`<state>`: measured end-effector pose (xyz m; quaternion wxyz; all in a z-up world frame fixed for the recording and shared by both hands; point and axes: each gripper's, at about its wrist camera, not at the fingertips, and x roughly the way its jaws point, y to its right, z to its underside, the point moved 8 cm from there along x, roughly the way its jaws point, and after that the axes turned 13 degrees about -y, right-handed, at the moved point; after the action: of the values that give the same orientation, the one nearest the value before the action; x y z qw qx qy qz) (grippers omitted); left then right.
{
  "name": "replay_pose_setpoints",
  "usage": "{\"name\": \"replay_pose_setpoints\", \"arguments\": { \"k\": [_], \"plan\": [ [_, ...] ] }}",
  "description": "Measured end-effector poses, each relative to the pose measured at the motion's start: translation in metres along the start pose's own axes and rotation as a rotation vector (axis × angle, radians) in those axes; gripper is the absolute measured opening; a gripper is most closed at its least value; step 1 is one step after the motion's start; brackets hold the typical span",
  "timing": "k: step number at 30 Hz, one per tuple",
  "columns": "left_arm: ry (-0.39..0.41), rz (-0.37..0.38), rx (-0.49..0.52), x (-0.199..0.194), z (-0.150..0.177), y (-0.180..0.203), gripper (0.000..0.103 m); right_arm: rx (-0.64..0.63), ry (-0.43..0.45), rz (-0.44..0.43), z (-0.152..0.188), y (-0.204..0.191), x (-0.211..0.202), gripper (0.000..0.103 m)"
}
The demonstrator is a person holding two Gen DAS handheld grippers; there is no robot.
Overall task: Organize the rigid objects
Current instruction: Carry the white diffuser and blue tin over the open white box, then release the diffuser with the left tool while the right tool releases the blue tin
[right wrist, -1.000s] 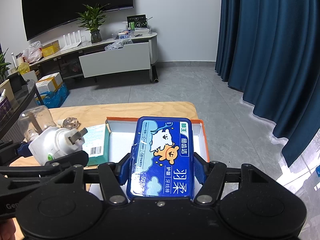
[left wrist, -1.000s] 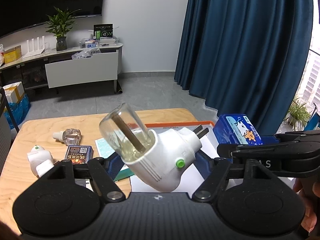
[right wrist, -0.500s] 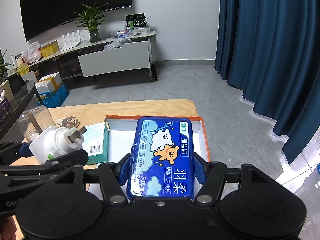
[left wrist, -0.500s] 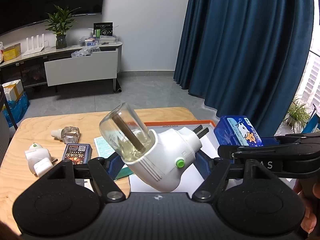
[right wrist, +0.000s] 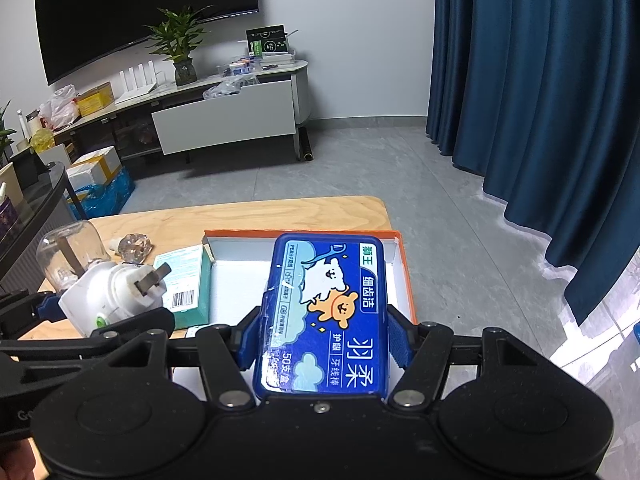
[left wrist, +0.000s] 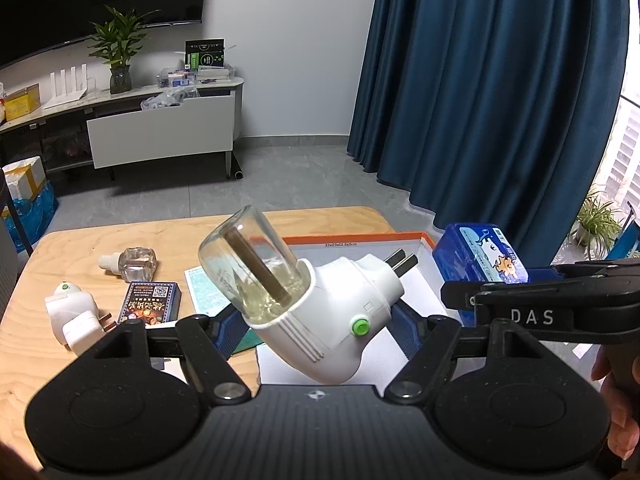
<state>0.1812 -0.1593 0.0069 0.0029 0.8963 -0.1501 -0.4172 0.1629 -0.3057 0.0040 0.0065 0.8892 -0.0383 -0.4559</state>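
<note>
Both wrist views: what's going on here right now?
A person is sorting small items on a wooden table with two handheld grippers. The left gripper is shut on a white plug-in mosquito repeller with a glass bottle, tilted. The right gripper is shut on a blue floss-pick case. Both are held above the open orange-rimmed box. Another repeller, a loose refill bottle and a card pack are not yet boxed.

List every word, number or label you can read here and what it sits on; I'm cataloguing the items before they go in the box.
"DAS": on the right gripper, side arm.
"33x23x12.5x5cm": inner wall of the orange box.
"狮王", "细齿洁", "羽柔", "护龈", "牙线棒", "50支盒": lid of the blue floss case.
"Ge": left gripper body, cut off.
Barcode on the teal carton: digits too small.
Dark card box: print blurred.
</note>
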Motion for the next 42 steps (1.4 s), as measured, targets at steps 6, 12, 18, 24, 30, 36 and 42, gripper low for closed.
{"name": "replay_pose_setpoints", "arguments": {
  "k": [6, 12, 18, 24, 30, 36, 42],
  "plan": [
    [-0.009, -0.001, 0.007, 0.005, -0.001, 0.001, 0.075, 0.002, -0.001, 0.0, 0.0, 0.001, 0.002, 0.074],
    [-0.024, -0.001, 0.012, 0.014, -0.003, 0.001, 0.075, 0.004, -0.008, 0.001, 0.001, -0.001, 0.007, 0.074],
    [-0.04, 0.003, 0.012, 0.026, -0.005, 0.002, 0.075, 0.014, -0.019, 0.012, -0.006, 0.006, 0.016, 0.074],
    [-0.05, -0.001, 0.021, 0.042, -0.011, 0.004, 0.075, 0.028, -0.025, 0.028, -0.01, 0.01, 0.026, 0.074],
    [-0.069, -0.005, 0.021, 0.058, -0.013, 0.005, 0.075, 0.04, -0.039, 0.038, -0.019, 0.013, 0.04, 0.074],
    [-0.099, 0.012, 0.012, 0.077, -0.013, 0.008, 0.075, 0.052, -0.056, 0.036, -0.024, 0.016, 0.053, 0.074],
    [-0.127, 0.019, 0.012, 0.096, -0.016, 0.009, 0.075, 0.054, -0.074, 0.03, -0.028, 0.023, 0.067, 0.074]
  ]
}}
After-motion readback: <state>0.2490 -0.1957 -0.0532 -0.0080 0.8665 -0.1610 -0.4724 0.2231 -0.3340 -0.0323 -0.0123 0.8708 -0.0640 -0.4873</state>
